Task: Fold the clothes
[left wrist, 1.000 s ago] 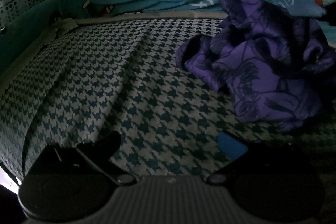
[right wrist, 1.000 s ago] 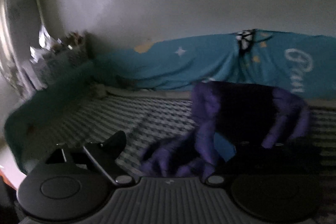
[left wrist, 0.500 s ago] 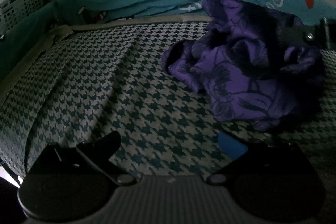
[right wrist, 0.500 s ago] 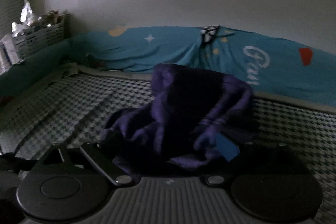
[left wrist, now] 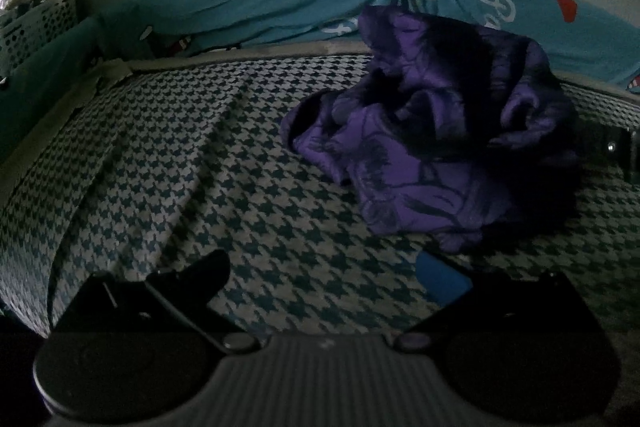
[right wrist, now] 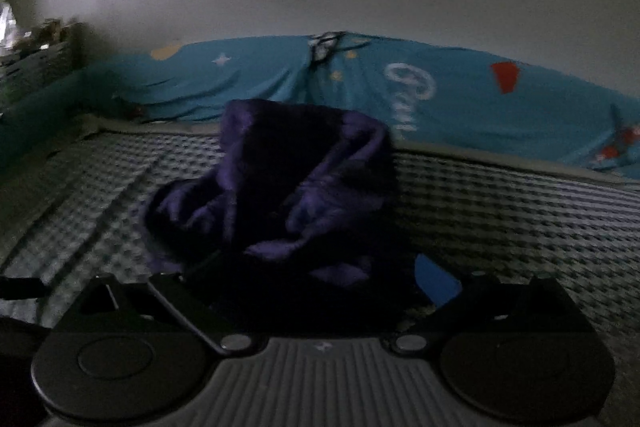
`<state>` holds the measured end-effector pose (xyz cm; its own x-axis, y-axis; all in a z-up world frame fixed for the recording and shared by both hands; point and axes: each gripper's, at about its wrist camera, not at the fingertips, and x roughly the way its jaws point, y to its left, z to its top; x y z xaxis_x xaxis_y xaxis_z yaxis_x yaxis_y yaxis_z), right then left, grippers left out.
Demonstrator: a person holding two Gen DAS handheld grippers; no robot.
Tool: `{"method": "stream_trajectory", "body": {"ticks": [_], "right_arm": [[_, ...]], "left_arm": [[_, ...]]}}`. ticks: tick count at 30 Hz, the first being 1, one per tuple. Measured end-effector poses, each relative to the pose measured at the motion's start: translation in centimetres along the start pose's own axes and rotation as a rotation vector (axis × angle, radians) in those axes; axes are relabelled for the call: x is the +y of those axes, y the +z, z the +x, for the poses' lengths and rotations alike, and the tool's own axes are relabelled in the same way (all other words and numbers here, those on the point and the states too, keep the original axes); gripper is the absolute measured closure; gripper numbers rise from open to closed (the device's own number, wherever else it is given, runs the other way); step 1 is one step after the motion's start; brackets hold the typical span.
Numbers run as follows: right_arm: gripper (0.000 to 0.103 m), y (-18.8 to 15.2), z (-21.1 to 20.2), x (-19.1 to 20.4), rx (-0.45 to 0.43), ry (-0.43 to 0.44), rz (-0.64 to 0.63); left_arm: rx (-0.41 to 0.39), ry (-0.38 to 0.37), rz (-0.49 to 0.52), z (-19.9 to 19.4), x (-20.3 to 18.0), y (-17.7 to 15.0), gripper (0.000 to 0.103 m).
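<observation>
The purple garment (left wrist: 432, 131) lies crumpled in a heap on the houndstooth bed sheet (left wrist: 180, 163), toward the far right of the bed as the left wrist view shows it; part of the heap stands raised, the rest spreads flat onto the sheet. The left gripper (left wrist: 324, 275) hangs over bare sheet, near the heap but apart from it; its fingers are spread wide with nothing between them. The right gripper (right wrist: 316, 279) sits at the near edge of the garment (right wrist: 288, 187); its fingers stand apart, with dark cloth lying across the gap between them; whether cloth touches the pads cannot be told in this dim, blurred view. A teal printed cover (left wrist: 280, 3) runs along the wall behind the bed. A perforated basket (left wrist: 36, 23) stands at the far left corner; pale crumpled items fill its top, their kind not discernible.
</observation>
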<state>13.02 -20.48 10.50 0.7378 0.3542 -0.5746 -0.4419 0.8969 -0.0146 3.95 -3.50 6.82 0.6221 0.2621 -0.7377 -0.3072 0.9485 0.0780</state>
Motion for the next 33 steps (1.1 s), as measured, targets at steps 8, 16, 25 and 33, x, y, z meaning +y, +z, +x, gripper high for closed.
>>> {"method": "stream_trajectory", "body": {"ticks": [8, 16, 25, 33], "right_arm": [[0.002, -0.8, -1.2, -1.5, 0.023, -0.008, 0.075], [0.002, -1.6, -1.4, -2.2, 0.074, -0.017, 0.104], [0.002, -2.0, -1.4, -2.1, 0.119, -0.005, 0.108], [0.002, -2.0, -1.3, -2.6, 0.145, 0.01, 0.148]], "left_arm": [[-0.009, -0.015, -0.002, -1.3, -0.6, 0.1, 0.0], [-0.018, -0.024, 0.009, -2.2, -1.3, 0.0, 0.0], [-0.026, -0.032, 0.02, -3.0, -1.8, -0.1, 0.0], [-0.03, -0.039, 0.02, -3.5, -2.0, -0.1, 0.0]]}}
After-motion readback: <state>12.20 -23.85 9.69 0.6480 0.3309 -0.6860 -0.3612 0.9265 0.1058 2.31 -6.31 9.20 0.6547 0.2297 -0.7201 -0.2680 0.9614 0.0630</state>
